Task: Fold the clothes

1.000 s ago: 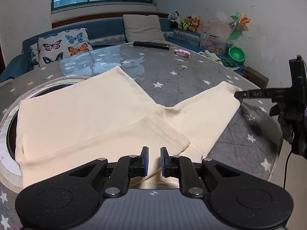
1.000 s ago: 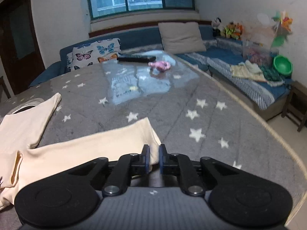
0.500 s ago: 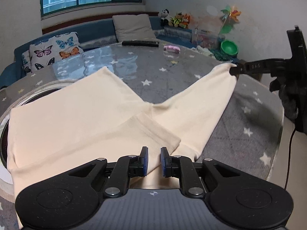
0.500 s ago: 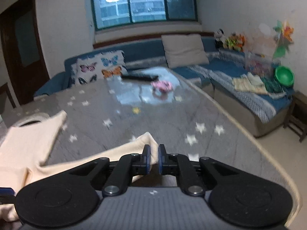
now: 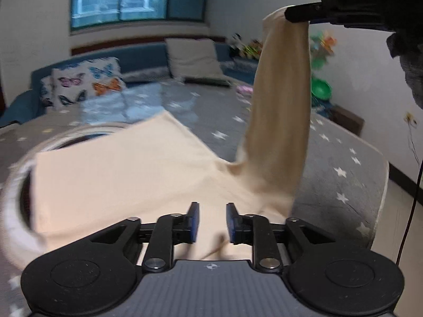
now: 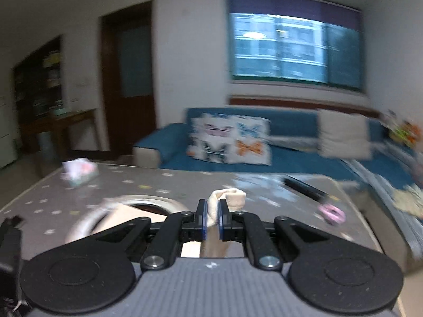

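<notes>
A cream garment [image 5: 127, 169] lies spread on the grey star-patterned table [image 5: 341, 158]. My right gripper [image 6: 211, 219] is shut on the end of one cream sleeve [image 6: 227, 198] and holds it high; in the left wrist view that sleeve [image 5: 280, 116] hangs from the right gripper [image 5: 290, 14] at the upper right. My left gripper [image 5: 211, 219] is low over the garment's near edge, its jaws a little apart with cloth beneath them and nothing clearly between them.
A round white ring [image 5: 15, 206] lies under the garment at the left. A black remote [image 6: 306, 187], a pink object [image 6: 331, 212] and a tissue pack [image 6: 79, 174] are on the table. A blue sofa with butterfly cushions [image 6: 230, 142] stands behind.
My right gripper has lifted the sleeve end from table level to high above the table and swung left. My left gripper's jaws have opened wider.
</notes>
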Demonstrator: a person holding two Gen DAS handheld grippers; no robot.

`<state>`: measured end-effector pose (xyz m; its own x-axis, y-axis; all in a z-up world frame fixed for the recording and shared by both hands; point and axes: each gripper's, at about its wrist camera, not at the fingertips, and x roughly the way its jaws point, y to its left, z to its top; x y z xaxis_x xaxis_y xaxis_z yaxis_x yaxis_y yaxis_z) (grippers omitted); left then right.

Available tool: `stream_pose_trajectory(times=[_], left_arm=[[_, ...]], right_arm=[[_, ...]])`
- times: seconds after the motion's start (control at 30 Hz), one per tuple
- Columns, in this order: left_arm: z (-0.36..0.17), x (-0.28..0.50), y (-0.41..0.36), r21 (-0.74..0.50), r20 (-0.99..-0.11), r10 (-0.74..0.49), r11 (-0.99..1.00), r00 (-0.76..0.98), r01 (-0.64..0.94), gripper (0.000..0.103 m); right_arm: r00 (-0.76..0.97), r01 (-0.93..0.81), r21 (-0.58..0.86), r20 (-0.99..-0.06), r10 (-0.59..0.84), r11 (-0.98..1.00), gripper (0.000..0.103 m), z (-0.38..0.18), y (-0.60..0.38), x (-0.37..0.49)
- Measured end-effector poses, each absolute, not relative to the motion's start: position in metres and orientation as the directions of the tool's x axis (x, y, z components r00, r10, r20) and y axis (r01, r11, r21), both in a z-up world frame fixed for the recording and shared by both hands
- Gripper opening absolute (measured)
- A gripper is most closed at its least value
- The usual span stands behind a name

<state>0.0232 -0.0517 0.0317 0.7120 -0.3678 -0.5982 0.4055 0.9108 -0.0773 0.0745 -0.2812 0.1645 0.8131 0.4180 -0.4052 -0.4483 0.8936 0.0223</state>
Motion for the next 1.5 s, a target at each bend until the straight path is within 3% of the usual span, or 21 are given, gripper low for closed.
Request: stream_pose_trajectory(times=[0.27,0.57,0.77,0.93,1.23,1.33,1.37,1.4,1.5], left_arm=[[0.043,-0.020,0.044,-0.091,-0.549,-0.215,0.976,0.808,0.198,0.031],[0.025,-0.050,0.104,-0.129,-0.589,-0.107,0.991,0.801,0.037,0.032],[0.029,-0.053,0.108,-0.137,-0.577,-0.106,0.990,0.810,0.032,0.032],[0.034,-0.044,0.091,-0.147,-0.558,-0.163,0.984,0.814,0.096,0.032],[0.010,-0.003,0.056,-0.148,-0.639,-0.213,0.977,0.739,0.154,0.031],[0.008,0.001,0.055,-0.134,-0.644,-0.200,0.980,0.739,0.148,0.022],[0.008,0.002,0.055,-0.131,-0.644,-0.196,0.981,0.740,0.145,0.010],[0.009,0.003,0.054,-0.129,-0.644,-0.191,0.982,0.740,0.141,0.005],[0.017,0.003,0.052,-0.097,-0.632,-0.166,0.986,0.757,0.134,0.000]], right_arm=[[0.646,-0.695,-0.026,-0.461,0.609,0.718,0.007,0.152,-0.159,0.060],[0.443,-0.817,-0.002,-0.642,0.625,0.577,0.008,0.073,-0.071,0.041],[0.423,-0.833,-0.008,-0.653,0.628,0.553,0.012,0.074,-0.085,0.035],[0.488,-0.789,-0.094,-0.697,0.526,0.607,0.012,0.081,-0.131,0.042],[0.498,-0.682,-0.057,-0.766,0.406,0.729,0.015,0.046,-0.209,0.047],[0.501,-0.658,-0.008,-0.751,0.429,0.753,0.015,0.042,-0.224,0.045],[0.500,-0.652,0.004,-0.749,0.434,0.758,0.015,0.040,-0.227,0.045],[0.496,-0.648,0.011,-0.752,0.433,0.762,0.015,0.035,-0.228,0.047],[0.486,-0.644,0.023,-0.759,0.433,0.765,0.015,0.027,-0.230,0.051]])
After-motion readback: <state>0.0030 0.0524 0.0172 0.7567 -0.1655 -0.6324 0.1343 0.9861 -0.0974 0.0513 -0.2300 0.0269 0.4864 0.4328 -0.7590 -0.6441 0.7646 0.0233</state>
